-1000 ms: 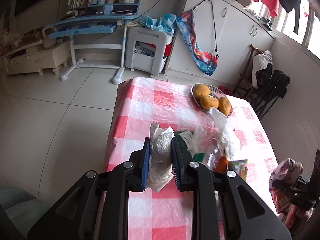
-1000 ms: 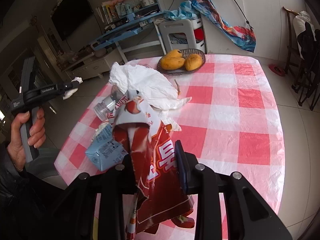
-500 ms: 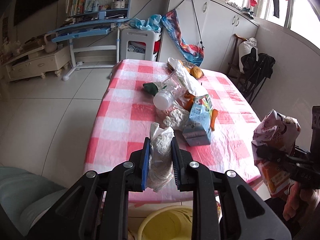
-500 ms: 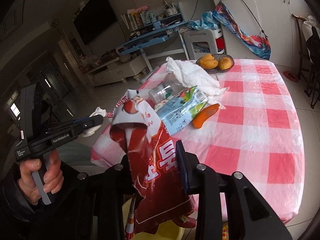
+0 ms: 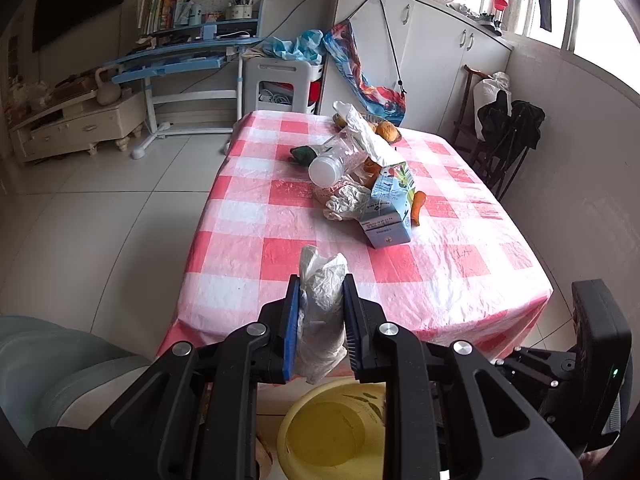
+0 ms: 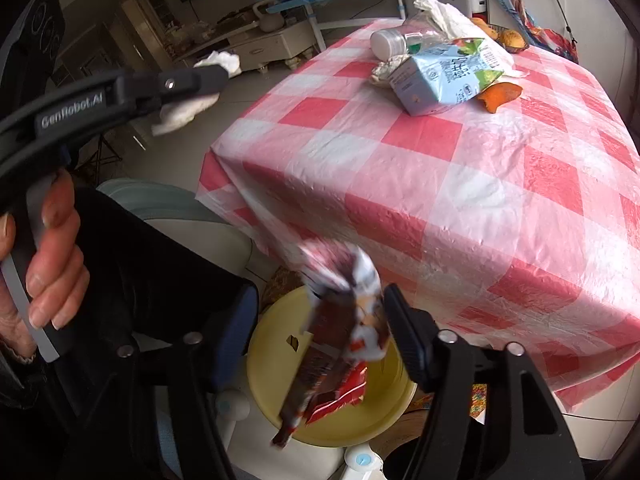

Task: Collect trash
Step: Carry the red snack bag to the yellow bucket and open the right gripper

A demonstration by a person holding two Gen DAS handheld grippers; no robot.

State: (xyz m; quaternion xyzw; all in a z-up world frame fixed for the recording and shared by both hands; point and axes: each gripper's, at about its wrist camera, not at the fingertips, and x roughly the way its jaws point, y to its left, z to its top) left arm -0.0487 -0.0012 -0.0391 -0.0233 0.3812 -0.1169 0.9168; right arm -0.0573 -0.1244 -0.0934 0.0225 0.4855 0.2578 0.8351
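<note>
Both grippers are chunky black plastic with silver screws

left gripper (image 5: 320,320) has blue finger pads (image 5: 291,328), "GenRobot.AI" printed on its side; bare left hand (image 6: 44,264), black sleeve (image 6: 132,264); right gripper (image 6: 320,332) looks the same

A red and white snack wrapper (image 6: 340,332), blurred, hangs tilted above the yellow bin (image 6: 384,408). A crumpled white plastic bag (image 5: 320,312) is pinched upright. On the worktop (image 5: 460,272) lie together a blue milk carton (image 5: 388,208), a clear bottle (image 5: 336,160) and white tissue (image 5: 364,128).
</note>
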